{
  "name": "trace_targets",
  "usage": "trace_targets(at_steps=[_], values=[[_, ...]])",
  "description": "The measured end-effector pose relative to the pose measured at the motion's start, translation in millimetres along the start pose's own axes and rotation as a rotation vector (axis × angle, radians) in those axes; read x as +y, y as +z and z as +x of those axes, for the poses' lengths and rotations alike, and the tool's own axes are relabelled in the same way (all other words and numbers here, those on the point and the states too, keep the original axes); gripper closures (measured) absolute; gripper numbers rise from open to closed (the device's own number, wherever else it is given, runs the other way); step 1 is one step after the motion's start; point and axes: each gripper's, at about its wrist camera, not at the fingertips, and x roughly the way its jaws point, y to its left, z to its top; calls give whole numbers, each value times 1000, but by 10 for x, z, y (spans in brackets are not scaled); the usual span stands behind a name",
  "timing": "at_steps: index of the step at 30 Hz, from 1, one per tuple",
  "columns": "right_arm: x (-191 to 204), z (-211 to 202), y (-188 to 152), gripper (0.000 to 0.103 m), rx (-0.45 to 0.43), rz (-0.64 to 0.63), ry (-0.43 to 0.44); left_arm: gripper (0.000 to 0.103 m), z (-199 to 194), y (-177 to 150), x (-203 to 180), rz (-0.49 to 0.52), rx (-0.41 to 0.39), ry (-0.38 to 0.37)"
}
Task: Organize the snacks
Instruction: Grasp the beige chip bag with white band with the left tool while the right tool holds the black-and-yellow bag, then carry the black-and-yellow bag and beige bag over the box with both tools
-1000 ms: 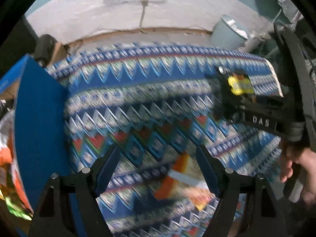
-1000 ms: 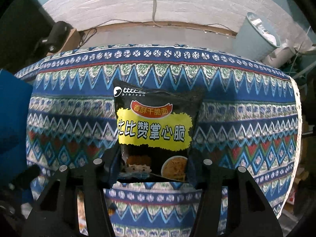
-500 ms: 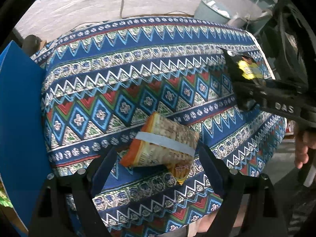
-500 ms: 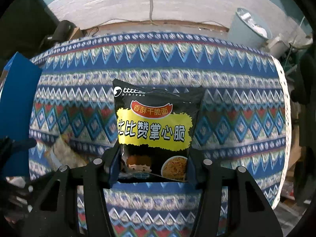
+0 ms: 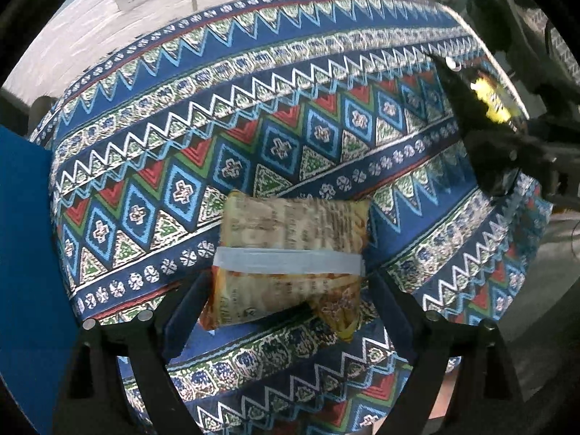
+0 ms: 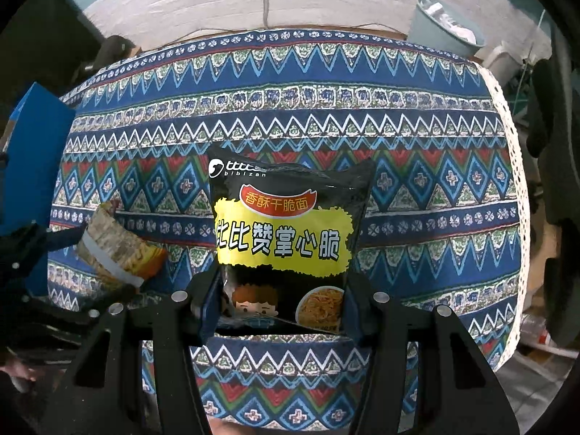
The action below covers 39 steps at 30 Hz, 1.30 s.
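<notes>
Snacks are the job: two packets show, one at each claw, over a worktop (image 5: 326, 116) under a patterned cloth.

Left wrist view: the tan packet (image 5: 290, 261), with a pale band across its middle, lies between the fingers of the left claw (image 5: 286, 302). The fingers flank its lower half, one at each side edge; the jaws look wide and I cannot tell whether they press it or only bracket it. Its lower right corner is crumpled and yellow. It looks like a light, soft film pouch with crisp, breakable contents, so it should dent easily and slide on the cloth. My judgement: take it across the lower half, just under the band, where the pack is full, and squeeze gently; the thin sealed ends would fold or slip. A blue box (image 5: 25, 253) stands at the left edge. The right claw's packet shows at far right, blurred.

Right wrist view: the right claw (image 6: 281, 311) is clenched on the black packet (image 6: 286, 232), gripping its bottom edge at both sides; the packet stands upright above the worktop, yellow label facing the camera. It is glossy film, probably slippery, puffed with air, with brittle noodles inside by its picture; held only at the bottom it may flop. The tan packet (image 6: 116, 250) sits at the left, at the left claw's fingers, near the blue box (image 6: 32, 137). A bin (image 6: 446, 25) stands beyond the worktop.
</notes>
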Motion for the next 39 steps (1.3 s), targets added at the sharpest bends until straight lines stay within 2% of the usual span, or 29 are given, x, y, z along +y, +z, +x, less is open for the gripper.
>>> trace_targets(at_steps=[6, 7, 8, 10, 17, 28, 39], values=[[68, 59, 47, 49, 4, -4, 12, 14, 77, 25, -15, -22, -9, -11], [86, 69, 54, 49, 5, -8, 14, 17, 77, 29, -7, -25, -11, -14], [105, 82, 59, 49, 7, -12, 15, 24, 77, 34, 0, -25, -13, -20], [158, 109, 73, 49, 8, -17, 16, 27, 58, 16, 35, -19, -20, -27], [280, 141, 101, 49, 5, -43, 11, 46, -76, 38, 128, 29, -65, 45], [413, -70, 219, 49, -55, -83, -8, 49, -479, 78, 330, 20, -182, 143], [719, -409, 315, 49, -153, -152, 4, 50, -965, -69, 488, -38, -298, 169]])
